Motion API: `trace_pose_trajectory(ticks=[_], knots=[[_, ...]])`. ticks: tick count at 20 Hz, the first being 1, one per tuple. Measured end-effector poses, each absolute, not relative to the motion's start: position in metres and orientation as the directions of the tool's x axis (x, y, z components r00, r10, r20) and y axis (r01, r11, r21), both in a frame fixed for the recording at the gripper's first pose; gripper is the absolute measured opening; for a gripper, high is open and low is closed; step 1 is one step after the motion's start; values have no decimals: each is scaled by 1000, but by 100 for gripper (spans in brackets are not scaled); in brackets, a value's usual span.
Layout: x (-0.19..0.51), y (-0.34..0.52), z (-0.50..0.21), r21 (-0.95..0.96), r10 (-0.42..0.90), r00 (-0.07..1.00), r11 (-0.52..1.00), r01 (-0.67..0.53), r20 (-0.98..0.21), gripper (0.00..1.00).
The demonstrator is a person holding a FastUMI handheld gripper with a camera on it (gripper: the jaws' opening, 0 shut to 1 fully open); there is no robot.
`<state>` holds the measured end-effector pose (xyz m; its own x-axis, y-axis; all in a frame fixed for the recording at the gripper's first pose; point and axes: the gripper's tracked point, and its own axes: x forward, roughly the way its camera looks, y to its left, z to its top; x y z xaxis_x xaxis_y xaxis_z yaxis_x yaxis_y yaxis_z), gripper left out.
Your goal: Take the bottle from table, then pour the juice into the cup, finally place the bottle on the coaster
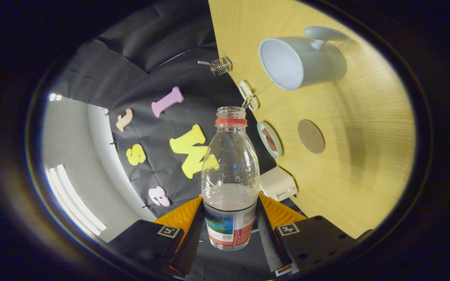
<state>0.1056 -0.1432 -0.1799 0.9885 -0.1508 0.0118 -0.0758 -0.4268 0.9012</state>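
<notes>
My gripper (231, 226) is shut on a clear plastic bottle (230, 179), both fingers pressing its labelled lower part. The bottle has an open neck with a red ring and holds a little pale liquid near the label. The whole view is rolled sideways, so the wooden table (350, 175) stands like a wall beside the bottle. On it, beyond the bottle's mouth, a pale blue cup (301, 62) shows its open, empty-looking inside, handle away from the bottle. A round brown coaster (311, 136) lies on the wood between the cup and the fingers.
Along the table's edge sit a small round dish with a brown centre (270, 139), a white boxy object (277, 183), a small white round item (248, 95) and a wire clip (220, 65). Black cloth hangs behind.
</notes>
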Motion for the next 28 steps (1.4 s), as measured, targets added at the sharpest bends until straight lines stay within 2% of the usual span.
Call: trace_pose_trajectory(ticks=[16, 28], knots=[[111, -145, -170, 835, -216, 976, -532, -140, 26, 75], [116, -140, -168, 872, -213, 976, -470, -136, 37, 75]])
